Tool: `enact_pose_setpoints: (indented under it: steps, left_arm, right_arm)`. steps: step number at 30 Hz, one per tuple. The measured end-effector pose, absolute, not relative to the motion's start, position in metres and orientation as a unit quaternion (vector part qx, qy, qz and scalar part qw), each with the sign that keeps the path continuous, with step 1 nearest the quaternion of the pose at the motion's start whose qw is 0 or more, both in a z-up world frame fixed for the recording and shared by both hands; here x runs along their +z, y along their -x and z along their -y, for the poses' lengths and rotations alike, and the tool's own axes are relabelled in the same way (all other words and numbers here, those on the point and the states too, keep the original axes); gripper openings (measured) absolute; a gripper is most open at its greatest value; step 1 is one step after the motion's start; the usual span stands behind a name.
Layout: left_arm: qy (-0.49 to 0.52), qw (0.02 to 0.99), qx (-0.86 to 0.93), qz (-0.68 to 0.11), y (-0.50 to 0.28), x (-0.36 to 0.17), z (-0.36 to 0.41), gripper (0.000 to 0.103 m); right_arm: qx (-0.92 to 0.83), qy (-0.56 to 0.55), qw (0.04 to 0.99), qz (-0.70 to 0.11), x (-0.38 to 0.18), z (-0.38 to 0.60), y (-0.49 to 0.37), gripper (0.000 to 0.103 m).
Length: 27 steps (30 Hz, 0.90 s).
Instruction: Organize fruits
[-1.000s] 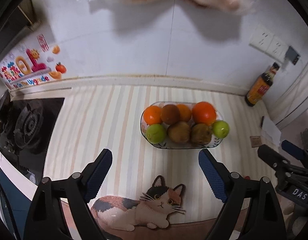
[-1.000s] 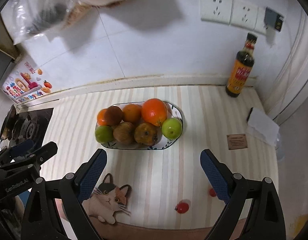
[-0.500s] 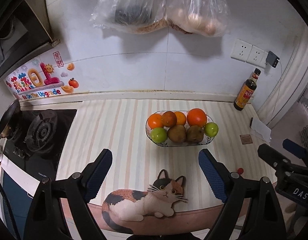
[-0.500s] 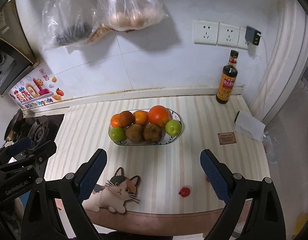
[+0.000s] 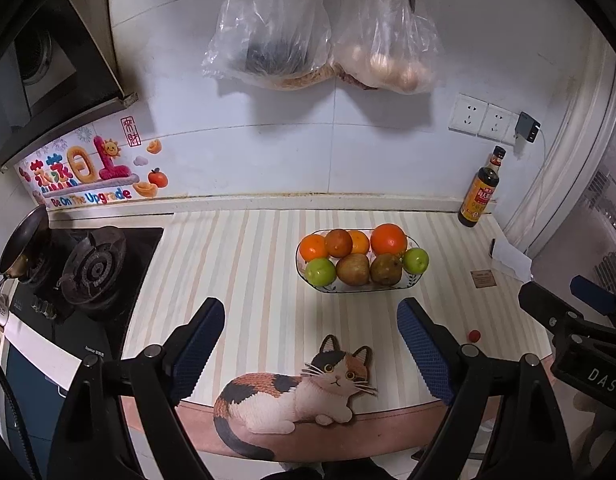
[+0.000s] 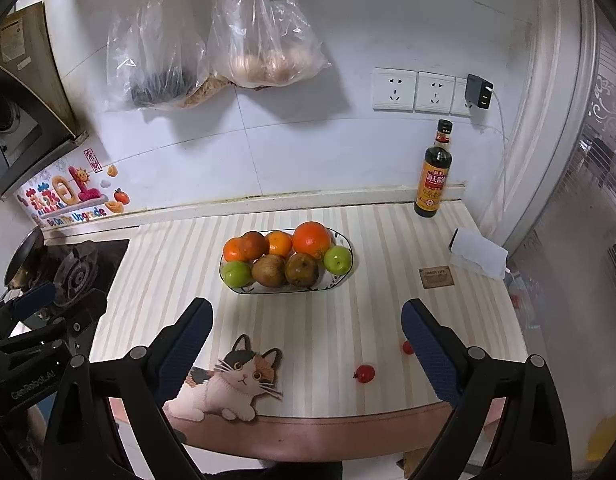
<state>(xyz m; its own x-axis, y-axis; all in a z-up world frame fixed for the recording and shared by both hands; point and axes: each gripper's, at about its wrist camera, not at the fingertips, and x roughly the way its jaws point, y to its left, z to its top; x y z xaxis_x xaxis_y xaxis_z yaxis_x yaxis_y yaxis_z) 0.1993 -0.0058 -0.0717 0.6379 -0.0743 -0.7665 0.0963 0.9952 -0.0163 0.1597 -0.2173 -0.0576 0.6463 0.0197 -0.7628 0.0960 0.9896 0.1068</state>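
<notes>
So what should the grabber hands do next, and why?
Probably lower the right gripper toward the small red fruit lying loose near the counter's front edge. Both grippers, the left gripper too, are open and empty, while the bowl already holds the oranges, green apples and brown fruits.

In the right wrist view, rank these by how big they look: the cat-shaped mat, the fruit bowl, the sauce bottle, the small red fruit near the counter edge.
1. fruit bowl
2. cat-shaped mat, about as wide as the bowl and nearer the camera, so these two are unsure
3. sauce bottle
4. small red fruit, clearly smallest
</notes>
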Motion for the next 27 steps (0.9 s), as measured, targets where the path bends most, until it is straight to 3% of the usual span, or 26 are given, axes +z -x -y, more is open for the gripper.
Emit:
enact_pose_setpoints:
  steps: [9, 11, 13, 23, 25, 27]
  left_arm:
    - [-0.007, 0.903, -0.057, -0.426, -0.190, -0.068, 0.001, 0.088]
    - [-0.005, 0.901, -0.061, -0.429, -0.191, -0.069, 0.001, 0.103]
    - [-0.005, 0.901, -0.058, -0.431, -0.194, -0.073, 0.003, 0.103]
    - [-0.021, 0.876, -0.042, -0.479, -0.230, -0.121, 0.049, 0.103]
    - [-0.033, 0.866, -0.042, -0.497, -0.241, -0.139, 0.071, 0.103]
    - [-0.046, 0.851, -0.042, -0.522, -0.254, -0.160, 0.095, 0.103]
  right_arm:
    - [-0.023, -0.092, 0.904, -0.418, -0.053, 0.214, -0.145, 0.098]
    - [-0.023, -0.101, 0.903, -0.416, -0.055, 0.218, -0.144, 0.099]
    - [-0.019, -0.113, 0.901, -0.418, -0.059, 0.225, -0.144, 0.100]
    - [-0.045, -0.163, 0.867, -0.468, -0.134, 0.309, -0.173, 0.099]
    - [-0.058, -0.175, 0.854, -0.486, -0.163, 0.337, -0.181, 0.094]
    - [-0.064, -0.185, 0.836, -0.512, -0.194, 0.362, -0.191, 0.071]
